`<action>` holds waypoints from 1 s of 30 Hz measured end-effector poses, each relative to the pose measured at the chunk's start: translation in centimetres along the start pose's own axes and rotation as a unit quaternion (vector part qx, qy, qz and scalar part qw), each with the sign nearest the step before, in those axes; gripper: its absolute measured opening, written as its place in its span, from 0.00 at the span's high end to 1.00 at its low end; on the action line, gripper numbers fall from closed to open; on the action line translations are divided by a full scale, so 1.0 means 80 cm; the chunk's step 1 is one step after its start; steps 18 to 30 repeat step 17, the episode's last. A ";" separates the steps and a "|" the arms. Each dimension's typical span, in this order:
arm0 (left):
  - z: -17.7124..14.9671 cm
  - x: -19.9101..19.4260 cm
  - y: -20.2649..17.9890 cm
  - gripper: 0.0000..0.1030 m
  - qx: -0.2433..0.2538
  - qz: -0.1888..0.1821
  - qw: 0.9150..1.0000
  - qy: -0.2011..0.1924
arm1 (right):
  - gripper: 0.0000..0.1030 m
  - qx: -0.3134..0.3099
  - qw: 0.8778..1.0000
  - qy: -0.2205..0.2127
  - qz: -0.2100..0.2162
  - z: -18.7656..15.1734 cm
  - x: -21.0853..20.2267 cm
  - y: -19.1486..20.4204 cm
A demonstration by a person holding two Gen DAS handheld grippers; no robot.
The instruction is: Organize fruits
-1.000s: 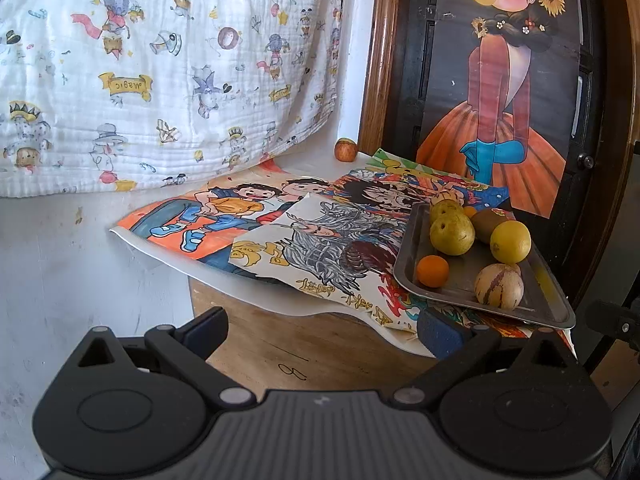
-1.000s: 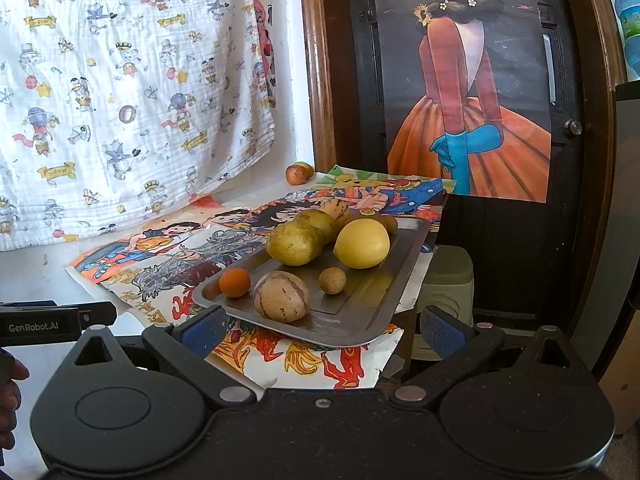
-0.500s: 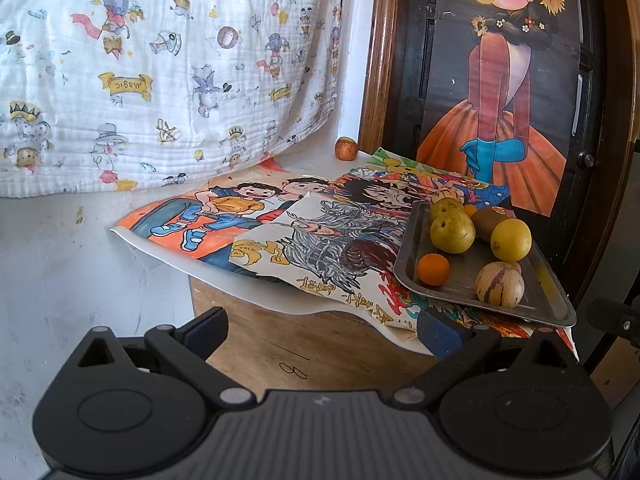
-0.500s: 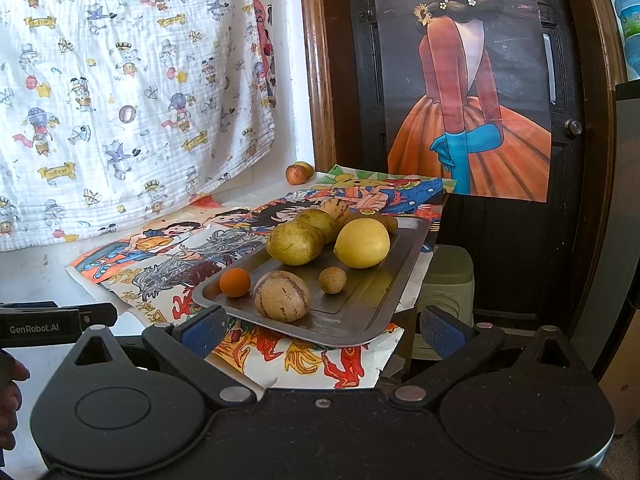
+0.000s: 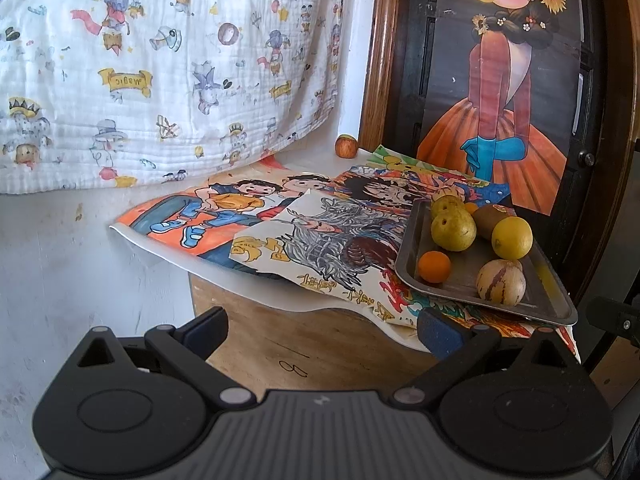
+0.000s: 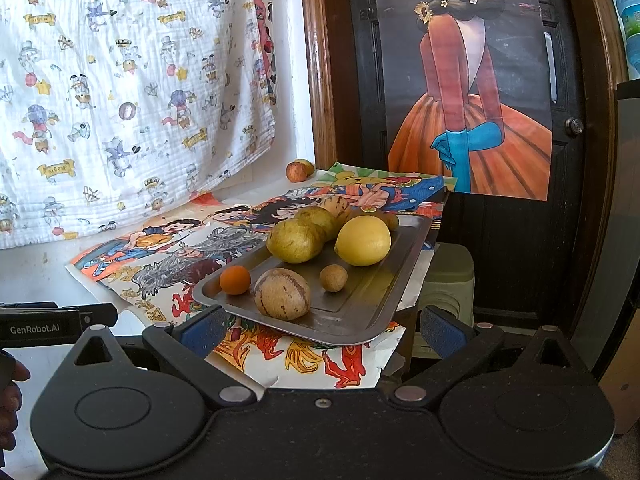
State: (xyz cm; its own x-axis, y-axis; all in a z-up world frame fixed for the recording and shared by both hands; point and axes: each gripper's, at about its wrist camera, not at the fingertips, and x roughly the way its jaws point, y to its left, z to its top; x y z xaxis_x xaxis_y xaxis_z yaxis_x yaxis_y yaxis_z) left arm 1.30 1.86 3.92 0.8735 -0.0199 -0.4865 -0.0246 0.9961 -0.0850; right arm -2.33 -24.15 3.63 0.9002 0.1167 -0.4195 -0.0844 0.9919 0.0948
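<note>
A grey metal tray [image 6: 404, 264] is seen on colourful cartoon posters [image 5: 256, 216], holding a yellow lemon [image 6: 363, 240], green-brown pears [image 6: 295, 241], a small orange [image 6: 235, 279] and a striped beige melon [image 6: 282, 294]. Both the left gripper [image 5: 322, 322] and right gripper [image 6: 320, 326] are held spread wide and empty, short of the tray.

Dark door [image 6: 520, 240], cartoon-print cloth [image 6: 120, 80]
</note>
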 end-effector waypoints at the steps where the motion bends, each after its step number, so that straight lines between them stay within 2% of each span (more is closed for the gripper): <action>1: -0.001 0.000 0.001 0.00 0.000 0.000 1.000 0.001 | 0.01 0.000 1.000 0.001 0.000 0.000 0.000 0.000; 6: -0.003 0.002 0.001 0.00 -0.001 0.003 1.000 0.000 | 0.01 -0.001 1.000 0.004 0.001 -0.001 0.003 -0.001; 11: 0.003 0.001 -0.002 0.00 0.002 0.035 0.999 -0.002 | 0.01 -0.003 1.000 0.010 0.000 0.000 0.007 -0.003; 17: 0.004 -0.002 -0.003 0.00 0.011 0.027 0.999 -0.015 | 0.01 -0.005 1.000 0.015 0.001 0.000 0.009 -0.004; 30: 0.004 -0.002 -0.003 0.00 0.011 0.027 0.999 -0.015 | 0.01 -0.005 1.000 0.015 0.001 0.000 0.009 -0.004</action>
